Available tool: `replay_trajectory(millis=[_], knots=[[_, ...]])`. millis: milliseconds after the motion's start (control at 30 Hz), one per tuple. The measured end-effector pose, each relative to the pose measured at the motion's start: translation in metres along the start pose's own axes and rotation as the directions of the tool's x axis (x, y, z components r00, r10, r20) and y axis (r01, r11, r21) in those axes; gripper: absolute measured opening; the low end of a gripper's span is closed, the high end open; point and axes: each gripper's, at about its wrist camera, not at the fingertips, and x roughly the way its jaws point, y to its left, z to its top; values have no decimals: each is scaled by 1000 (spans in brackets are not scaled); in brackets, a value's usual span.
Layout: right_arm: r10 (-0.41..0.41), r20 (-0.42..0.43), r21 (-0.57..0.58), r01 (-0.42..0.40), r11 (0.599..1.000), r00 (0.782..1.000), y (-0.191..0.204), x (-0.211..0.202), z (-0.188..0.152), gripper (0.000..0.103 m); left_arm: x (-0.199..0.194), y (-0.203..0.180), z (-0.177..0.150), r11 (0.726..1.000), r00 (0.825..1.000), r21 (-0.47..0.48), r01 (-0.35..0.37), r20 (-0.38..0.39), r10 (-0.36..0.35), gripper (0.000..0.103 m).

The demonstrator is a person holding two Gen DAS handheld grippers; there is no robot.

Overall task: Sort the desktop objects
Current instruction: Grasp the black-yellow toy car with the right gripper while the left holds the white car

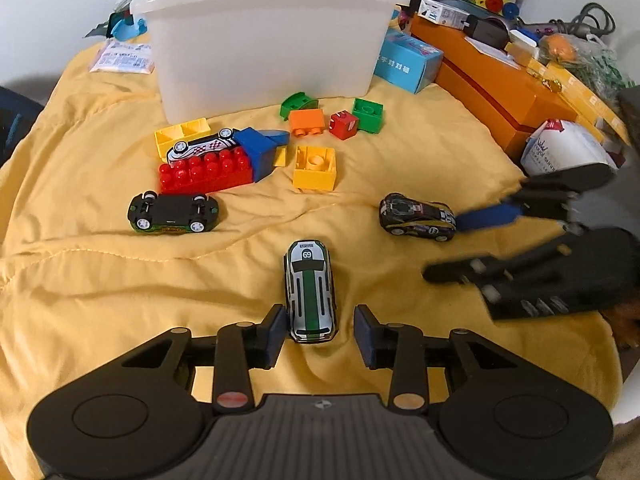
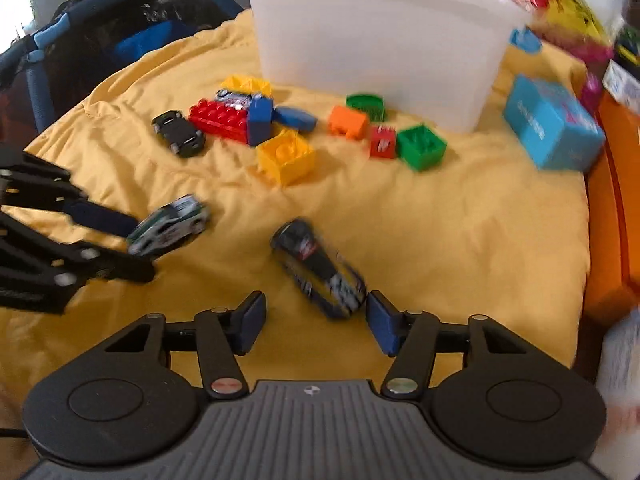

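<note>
Four toy cars lay on the yellow cloth (image 1: 100,280). The white car (image 1: 310,292) sat between the pads of the left claw (image 1: 320,336), which was open and not squeezing it. The dark car (image 2: 320,268) lay in the wide-open right claw (image 2: 316,324), free. The upside-down car (image 1: 173,213) and the checkered car (image 1: 202,145) lay by the blocks, near the one white tub (image 1: 260,40) at the far edge. I counted about nine blocks.

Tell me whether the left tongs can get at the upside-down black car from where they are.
Probably yes: the upside-down black car lies alone on open yellow cloth. But the white-and-green car sits between the left tongs now.
</note>
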Motion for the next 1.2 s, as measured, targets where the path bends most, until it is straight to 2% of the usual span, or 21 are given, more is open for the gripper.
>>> replay_trajectory(millis=[33,67,167,200,267,367,433,600,667,700,733,767,833,933,1000,1067,1100,1200], knots=[[21,10,-36,-20,999,1000,7,-4,-2,58,0,0,0,1000,1000,2,-2,0,2,41],[7,21,-60,-5,998,1000,13,-6,-3,58,1,0,1,1000,1000,2,-4,0,4,41],[-88,84,-62,94,994,993,15,-12,2,59,1,2,4,1000,1000,0,-11,6,11,41],[-104,114,-63,112,992,988,13,-12,4,59,2,2,5,1000,1000,4,-13,3,13,41],[-112,124,-82,123,989,986,8,-5,8,62,4,2,5,1000,1000,11,-12,-7,12,41],[-95,55,-97,100,990,994,2,19,10,56,7,2,4,1000,1000,18,-7,-15,8,41],[-55,49,-47,58,997,997,-2,18,9,38,7,2,4,1000,1000,20,0,-14,0,41],[16,-44,126,-10,992,999,1,7,7,33,8,4,5,999,1000,34,6,-22,-6,41],[5,-34,125,-1,992,999,7,4,6,36,9,4,5,999,1000,36,8,-22,-7,41],[-5,-21,116,7,993,1000,8,4,8,42,9,3,5,999,1000,35,8,-22,-7,41],[-16,-9,106,17,994,1000,9,4,9,55,9,3,5,999,1000,36,6,-21,-5,41],[-30,-1,93,30,995,1000,9,6,11,59,10,2,6,999,1000,40,6,-22,-5,41],[-53,1,64,53,997,999,10,14,15,60,11,1,6,999,1000,53,1,-19,0,34],[-55,5,37,55,998,998,13,23,13,61,12,0,6,998,1000,71,3,-18,-2,33],[-55,36,12,55,998,998,16,21,9,57,11,1,6,998,1000,68,9,-14,-8,33],[-48,42,20,47,999,998,16,18,9,38,8,4,7,999,1000,50,19,-8,-19,33],[-57,35,27,56,998,998,15,16,11,33,3,6,10,999,1000,43,23,1,-23,33],[-66,53,51,63,997,996,8,1,22,33,-16,10,27,998,997,39,42,55,-44,33]])
